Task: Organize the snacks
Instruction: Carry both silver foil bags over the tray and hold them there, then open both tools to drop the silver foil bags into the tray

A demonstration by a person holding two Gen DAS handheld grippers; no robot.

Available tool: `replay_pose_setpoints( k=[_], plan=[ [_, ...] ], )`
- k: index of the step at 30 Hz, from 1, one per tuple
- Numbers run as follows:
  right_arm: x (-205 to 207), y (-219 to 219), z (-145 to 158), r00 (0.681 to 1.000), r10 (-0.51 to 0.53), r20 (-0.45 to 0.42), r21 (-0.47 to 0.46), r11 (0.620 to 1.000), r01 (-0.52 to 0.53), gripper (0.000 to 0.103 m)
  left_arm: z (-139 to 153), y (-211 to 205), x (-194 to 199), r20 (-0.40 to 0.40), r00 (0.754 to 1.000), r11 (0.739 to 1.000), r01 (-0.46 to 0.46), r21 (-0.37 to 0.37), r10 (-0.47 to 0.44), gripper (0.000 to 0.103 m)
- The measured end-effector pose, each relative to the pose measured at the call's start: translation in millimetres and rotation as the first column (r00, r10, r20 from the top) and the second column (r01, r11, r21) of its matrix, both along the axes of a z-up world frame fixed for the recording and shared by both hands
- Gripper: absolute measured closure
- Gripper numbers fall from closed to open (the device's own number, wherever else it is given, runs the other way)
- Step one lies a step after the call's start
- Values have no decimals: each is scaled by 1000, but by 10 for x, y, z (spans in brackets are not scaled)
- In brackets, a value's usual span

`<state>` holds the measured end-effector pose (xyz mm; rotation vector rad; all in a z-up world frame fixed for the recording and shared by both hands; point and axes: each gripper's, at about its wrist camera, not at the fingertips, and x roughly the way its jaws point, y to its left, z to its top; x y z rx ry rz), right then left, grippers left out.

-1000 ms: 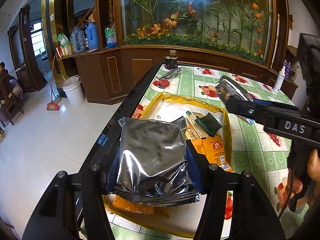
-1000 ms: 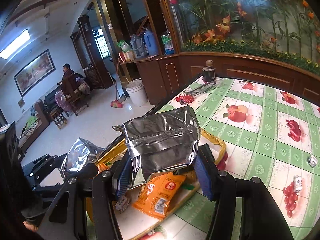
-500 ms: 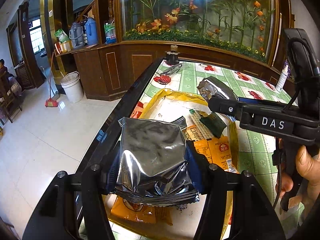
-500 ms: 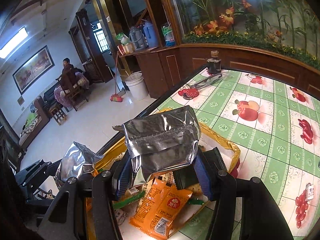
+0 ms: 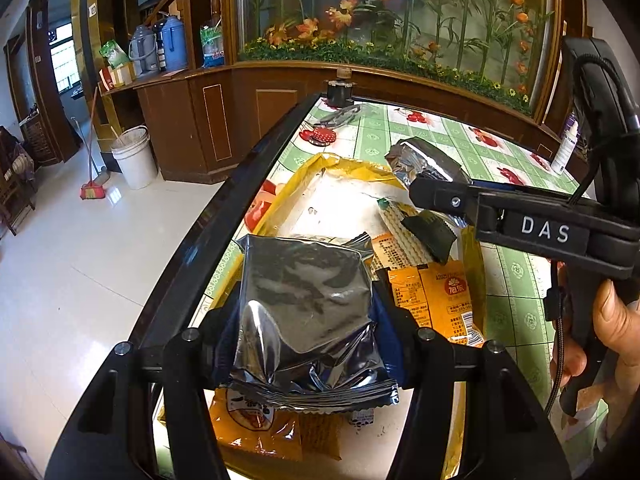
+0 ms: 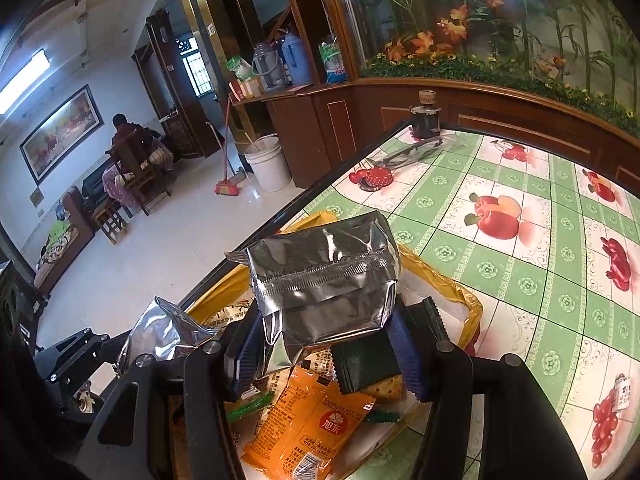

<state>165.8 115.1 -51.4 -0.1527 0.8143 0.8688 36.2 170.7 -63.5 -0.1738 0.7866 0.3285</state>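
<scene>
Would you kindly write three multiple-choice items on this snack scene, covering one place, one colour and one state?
1. Where does the orange packet lie?
A. in the yellow tray
B. on the floor
C. on the wooden shelf

2. What colour is the bag in the left tool?
A. red
B. silver
C. green

3. What is the right tool doing?
A. hanging open and empty
B. resting on the table
C. gripping a silver bag

Answers: 1 A, the packet sits among snacks inside the tray; 2 B, the foil is shiny silver; 3 C, both pads press the bag.
</scene>
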Motion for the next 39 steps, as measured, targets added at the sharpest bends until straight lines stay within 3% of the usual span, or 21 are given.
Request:
replay_pose_setpoints(
  k=[35, 38, 39],
  plan=[
    [233, 45, -236, 999, -30, -16, -57, 998, 29, 43, -134, -67, 204, -30, 999, 1000, 21, 6, -21, 45],
    [246, 39, -252, 999, -37, -30, -57, 998, 35, 36, -138, -60, 235, -33, 999, 1000, 19, -12, -20, 42],
    [251, 28, -253, 999, -41, -35, -53, 998, 39, 35, -132, -61, 245, -39, 999, 1000, 18, -12, -18, 34]
  ],
)
